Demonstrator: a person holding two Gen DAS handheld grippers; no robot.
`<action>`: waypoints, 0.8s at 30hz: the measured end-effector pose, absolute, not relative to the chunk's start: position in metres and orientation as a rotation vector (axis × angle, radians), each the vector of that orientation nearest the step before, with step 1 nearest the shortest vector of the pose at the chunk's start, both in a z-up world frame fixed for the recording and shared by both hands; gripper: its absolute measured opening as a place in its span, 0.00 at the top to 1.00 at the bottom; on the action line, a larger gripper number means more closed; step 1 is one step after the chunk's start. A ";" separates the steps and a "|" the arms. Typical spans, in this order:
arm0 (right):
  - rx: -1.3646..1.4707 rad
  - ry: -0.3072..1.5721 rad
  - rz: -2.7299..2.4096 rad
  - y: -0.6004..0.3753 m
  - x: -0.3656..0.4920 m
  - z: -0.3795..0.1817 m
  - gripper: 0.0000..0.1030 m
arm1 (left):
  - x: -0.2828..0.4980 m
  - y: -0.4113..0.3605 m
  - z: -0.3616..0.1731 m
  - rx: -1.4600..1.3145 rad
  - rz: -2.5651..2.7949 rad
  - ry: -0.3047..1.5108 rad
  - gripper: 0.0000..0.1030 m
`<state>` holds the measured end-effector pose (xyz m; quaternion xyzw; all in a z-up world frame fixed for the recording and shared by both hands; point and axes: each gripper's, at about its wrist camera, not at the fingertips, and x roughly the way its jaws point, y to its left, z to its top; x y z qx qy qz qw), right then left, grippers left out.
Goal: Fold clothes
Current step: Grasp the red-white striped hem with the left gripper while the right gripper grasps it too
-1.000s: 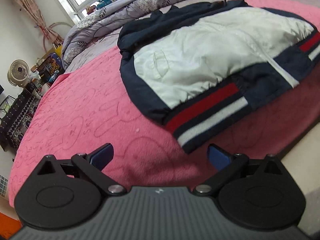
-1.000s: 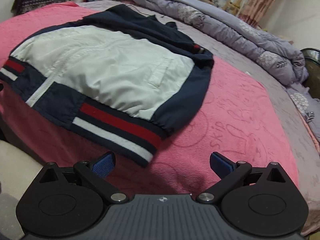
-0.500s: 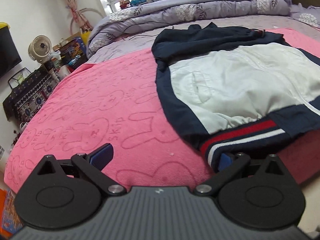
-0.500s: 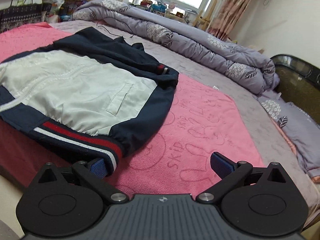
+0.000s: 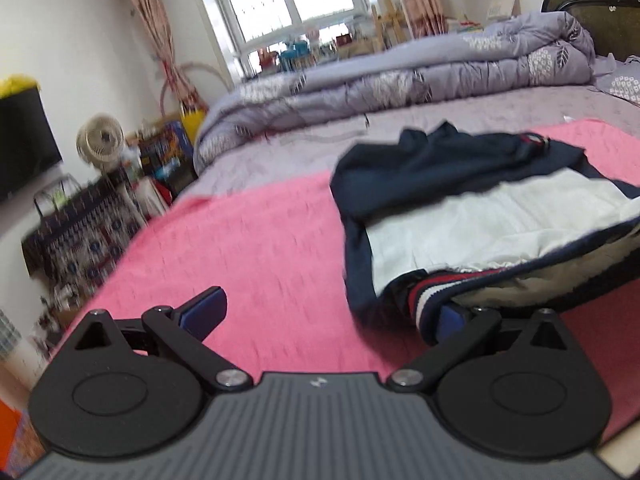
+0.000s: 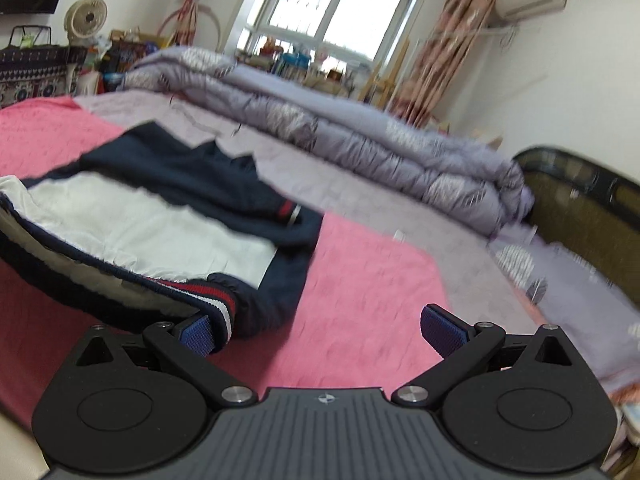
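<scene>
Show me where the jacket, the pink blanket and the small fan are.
jacket [image 5: 492, 220], left wrist view, white front panel.
pink blanket [image 5: 256, 240], left wrist view, bare middle.
fan [image 6: 85, 20], right wrist view, round grille.

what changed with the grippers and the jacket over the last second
Both grippers dropped in low to the jacket's striped hem corners. The left gripper now has its inner finger under the hem, the right gripper likewise, and the hem edge has lifted, showing the pale lining. Both are open as before, nothing clamped. The jacket's body stayed on the pink blanket.
</scene>
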<state>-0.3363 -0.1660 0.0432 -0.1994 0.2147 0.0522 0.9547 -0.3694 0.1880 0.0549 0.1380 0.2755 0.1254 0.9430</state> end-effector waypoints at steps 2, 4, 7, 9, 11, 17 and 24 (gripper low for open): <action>-0.417 0.413 0.096 -0.162 -0.326 0.049 0.00 | -0.355 0.188 0.062 0.310 0.266 0.540 0.00; -0.422 0.397 0.086 -0.159 -0.316 0.054 0.00 | -0.340 0.187 0.066 0.324 0.282 0.538 0.00; -0.437 0.378 0.077 -0.155 -0.298 0.059 0.00 | -0.317 0.189 0.070 0.331 0.296 0.542 0.00; -0.452 0.364 0.066 -0.152 -0.285 0.062 0.00 | -0.303 0.189 0.073 0.337 0.299 0.535 0.00; -0.466 0.351 0.050 -0.148 -0.267 0.062 0.00 | -0.288 0.189 0.075 0.356 0.299 0.525 0.00; -0.557 0.321 -0.024 -0.126 -0.202 0.048 0.00 | -0.220 0.185 0.072 0.392 0.350 0.536 0.00; -0.572 0.246 -0.029 -0.108 -0.106 0.071 0.00 | -0.118 0.206 0.091 0.378 0.347 0.526 0.00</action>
